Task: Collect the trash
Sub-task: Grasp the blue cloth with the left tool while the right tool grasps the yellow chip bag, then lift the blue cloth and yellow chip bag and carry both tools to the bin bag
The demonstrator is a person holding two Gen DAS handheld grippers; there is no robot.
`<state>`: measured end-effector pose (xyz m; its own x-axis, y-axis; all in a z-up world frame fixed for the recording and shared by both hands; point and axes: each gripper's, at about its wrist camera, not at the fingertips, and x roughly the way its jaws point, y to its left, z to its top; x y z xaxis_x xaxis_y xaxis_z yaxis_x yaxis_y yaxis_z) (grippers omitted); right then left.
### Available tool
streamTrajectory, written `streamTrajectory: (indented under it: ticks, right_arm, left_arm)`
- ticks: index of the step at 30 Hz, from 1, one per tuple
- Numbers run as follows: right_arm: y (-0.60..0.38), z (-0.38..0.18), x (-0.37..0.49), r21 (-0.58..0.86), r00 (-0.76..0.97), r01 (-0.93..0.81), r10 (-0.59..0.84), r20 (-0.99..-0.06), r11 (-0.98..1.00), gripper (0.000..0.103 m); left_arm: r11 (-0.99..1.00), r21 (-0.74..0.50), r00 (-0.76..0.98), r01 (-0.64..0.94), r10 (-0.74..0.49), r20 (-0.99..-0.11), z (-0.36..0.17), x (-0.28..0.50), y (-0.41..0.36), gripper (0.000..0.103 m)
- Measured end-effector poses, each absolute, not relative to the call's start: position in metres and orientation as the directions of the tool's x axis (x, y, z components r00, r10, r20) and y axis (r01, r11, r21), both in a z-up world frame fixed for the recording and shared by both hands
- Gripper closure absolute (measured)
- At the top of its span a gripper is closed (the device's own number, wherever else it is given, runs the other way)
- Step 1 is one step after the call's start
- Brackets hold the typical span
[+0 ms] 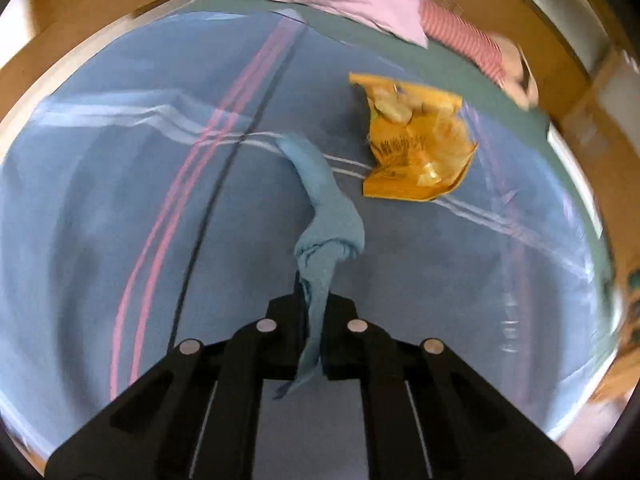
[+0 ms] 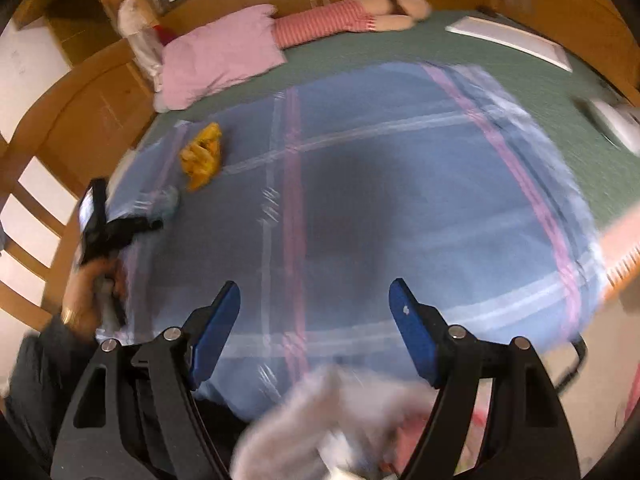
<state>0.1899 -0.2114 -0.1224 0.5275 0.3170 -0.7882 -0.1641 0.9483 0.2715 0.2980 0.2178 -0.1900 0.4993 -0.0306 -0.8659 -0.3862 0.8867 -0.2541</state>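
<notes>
My left gripper (image 1: 314, 304) is shut on a crumpled light-blue tissue (image 1: 328, 220), held above a blue plaid blanket (image 1: 120, 200). A crumpled yellow snack wrapper (image 1: 416, 140) lies on the blanket ahead and to the right. In the right wrist view my right gripper (image 2: 316, 304) is open and empty above the blanket (image 2: 400, 200). The left gripper (image 2: 116, 228) shows at the far left with the tissue (image 2: 166, 200) in it, near the wrapper (image 2: 202, 156). A blurred pale bag or cloth (image 2: 340, 420) sits below my right gripper.
A pink pillow (image 2: 220, 56) and a striped stuffed toy (image 2: 352, 16) lie at the head of the green bed sheet (image 2: 440, 48). A white flat object (image 2: 508, 40) lies at the back right. A wooden bed frame (image 2: 100, 92) surrounds the bed.
</notes>
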Motion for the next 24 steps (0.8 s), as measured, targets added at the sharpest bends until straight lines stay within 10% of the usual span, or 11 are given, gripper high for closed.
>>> streamTrajectory:
  ticks: [19, 24]
  right_arm:
    - [0.112, -0.215, 0.445, -0.216, 0.526, -0.412, 0.037, -0.850, 0.885, 0.013]
    - [0.098, -0.216, 0.435, -0.097, 0.510, -0.412, 0.141, -0.848, 0.906, 0.058]
  left_arm:
    - [0.708, -0.478, 0.681, -0.520, 0.005, -0.732, -0.163, 0.174, 0.194, 0.097]
    - [0.696, -0.477, 0.642, -0.537, -0.029, -0.766, -0.172, 0.179, 0.189, 0.097]
